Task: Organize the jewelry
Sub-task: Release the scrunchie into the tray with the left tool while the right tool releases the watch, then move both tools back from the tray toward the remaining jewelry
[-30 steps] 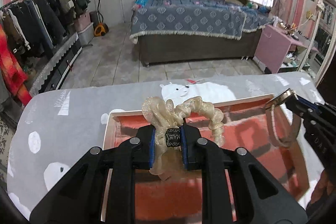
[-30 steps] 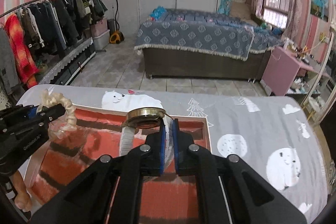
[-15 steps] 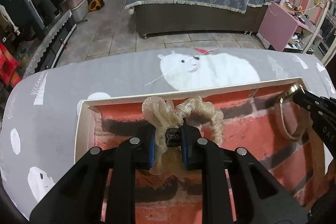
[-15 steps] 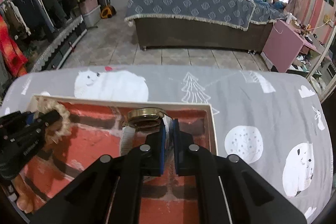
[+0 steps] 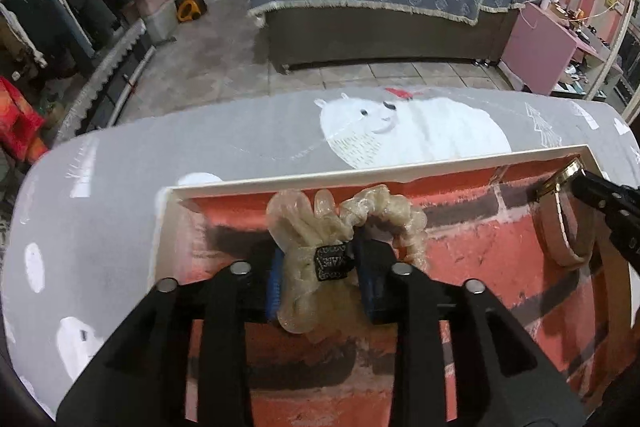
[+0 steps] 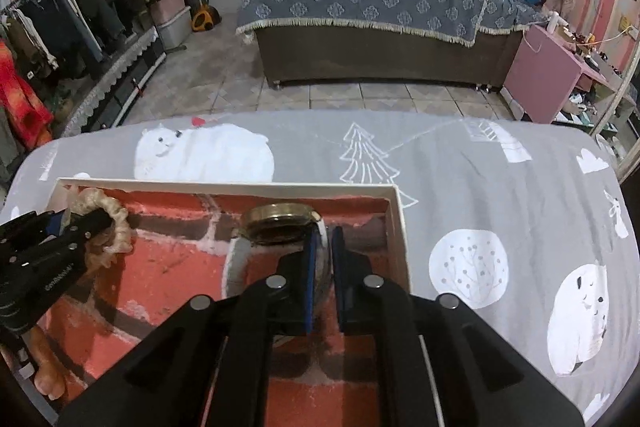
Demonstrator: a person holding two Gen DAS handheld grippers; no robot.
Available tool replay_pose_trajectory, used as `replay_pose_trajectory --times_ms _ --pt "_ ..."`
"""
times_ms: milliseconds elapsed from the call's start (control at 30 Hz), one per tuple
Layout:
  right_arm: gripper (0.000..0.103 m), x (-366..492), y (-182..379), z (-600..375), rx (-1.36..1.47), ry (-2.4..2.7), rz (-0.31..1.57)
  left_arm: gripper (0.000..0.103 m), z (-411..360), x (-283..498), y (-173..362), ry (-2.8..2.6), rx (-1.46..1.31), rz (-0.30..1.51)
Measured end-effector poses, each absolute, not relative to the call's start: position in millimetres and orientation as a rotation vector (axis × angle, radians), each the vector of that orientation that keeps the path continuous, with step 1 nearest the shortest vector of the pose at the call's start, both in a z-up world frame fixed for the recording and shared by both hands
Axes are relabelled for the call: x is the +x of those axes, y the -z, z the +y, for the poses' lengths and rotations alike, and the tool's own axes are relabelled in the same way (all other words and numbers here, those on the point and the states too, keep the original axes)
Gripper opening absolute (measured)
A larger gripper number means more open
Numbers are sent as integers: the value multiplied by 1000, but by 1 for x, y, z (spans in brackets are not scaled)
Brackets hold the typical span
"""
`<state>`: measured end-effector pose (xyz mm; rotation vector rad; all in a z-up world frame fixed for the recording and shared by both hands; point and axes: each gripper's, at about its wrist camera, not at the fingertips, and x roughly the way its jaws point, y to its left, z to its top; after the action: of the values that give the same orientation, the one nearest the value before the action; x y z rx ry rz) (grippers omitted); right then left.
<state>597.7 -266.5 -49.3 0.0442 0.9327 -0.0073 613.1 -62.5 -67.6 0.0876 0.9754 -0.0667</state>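
A shallow white-rimmed tray (image 5: 280, 180) with a red brick-print floor lies on the grey bear-print tablecloth. My left gripper (image 5: 320, 279) is inside it near the far left corner; its jaws have parted and a beige glittery scrunchie (image 5: 384, 207) with a black label rests loosely between them on the tray floor. My right gripper (image 6: 324, 267) is shut on the white strap of a gold-faced wristwatch (image 6: 280, 219), low in the tray's far right corner (image 6: 396, 223). The watch (image 5: 560, 219) and scrunchie (image 6: 108, 223) each show in the other view.
The tablecloth (image 6: 500, 195) spreads right of the tray and beyond its far rim (image 5: 240, 147). Behind the table are tiled floor, a bed (image 6: 360, 7), a clothes rack (image 6: 60, 19) at left and a pink cabinet (image 6: 540, 75) at right.
Both grippers came down into the tray with their items. The left jaws have widened around the scrunchie, which now rests on the tray floor. The right stays clamped on the watch strap.
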Motion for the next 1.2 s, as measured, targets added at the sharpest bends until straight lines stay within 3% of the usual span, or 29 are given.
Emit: replay_pose_trajectory --times_ms 67,133,167,267,400,1000,1133,1200 --pt "15 591 40 -267 44 0 913 43 -59 607 59 71 76 958" --pt "43 581 30 -266 43 -5 882 51 -54 600 50 75 43 943" --pt "45 576 27 -266 33 -3 869 59 -52 595 44 73 38 929" --pt "46 559 17 -264 11 -1 849 75 -49 581 32 62 48 885" --pt "53 533 4 -266 25 -3 815 83 -40 558 19 80 14 856" --pt "56 377 -25 -260 28 -3 631 98 -7 386 -36 68 35 634" --pt "67 333 -21 -261 14 19 584 98 0 356 -34 62 40 628" --pt "67 317 -19 -261 9 27 574 98 4 338 -31 51 53 620"
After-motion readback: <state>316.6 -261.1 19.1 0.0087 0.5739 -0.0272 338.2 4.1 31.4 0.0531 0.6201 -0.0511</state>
